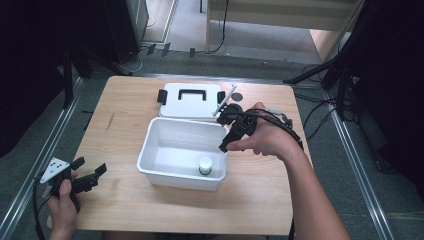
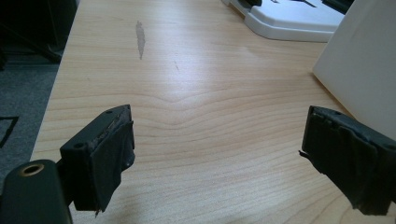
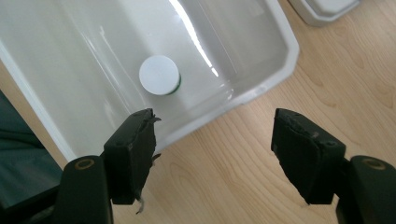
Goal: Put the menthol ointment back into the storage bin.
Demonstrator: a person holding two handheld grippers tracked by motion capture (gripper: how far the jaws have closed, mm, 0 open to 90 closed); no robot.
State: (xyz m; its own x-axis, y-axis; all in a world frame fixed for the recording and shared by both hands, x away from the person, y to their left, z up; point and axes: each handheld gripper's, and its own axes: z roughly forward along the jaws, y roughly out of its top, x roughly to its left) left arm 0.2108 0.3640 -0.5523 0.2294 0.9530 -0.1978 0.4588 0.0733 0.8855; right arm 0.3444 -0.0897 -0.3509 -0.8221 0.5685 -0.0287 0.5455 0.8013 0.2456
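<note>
Plastic, smooth and glossy white, forms the rectangular tub on the pale wood-grain counter. A small round bottle with a flat white cap stands inside, near its front wall. The right tongs hang spread and empty over the tub's rim; the left tongs rest spread. A flat white lid with a black handle lies behind.

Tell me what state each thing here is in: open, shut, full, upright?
White box: open, lid off.
Lid: lying flat on the table behind the box.
Small bottle: upright inside the box, capped.
Left hand-held gripper: open, empty.
Right hand-held gripper: open, empty, above the box rim.
</note>
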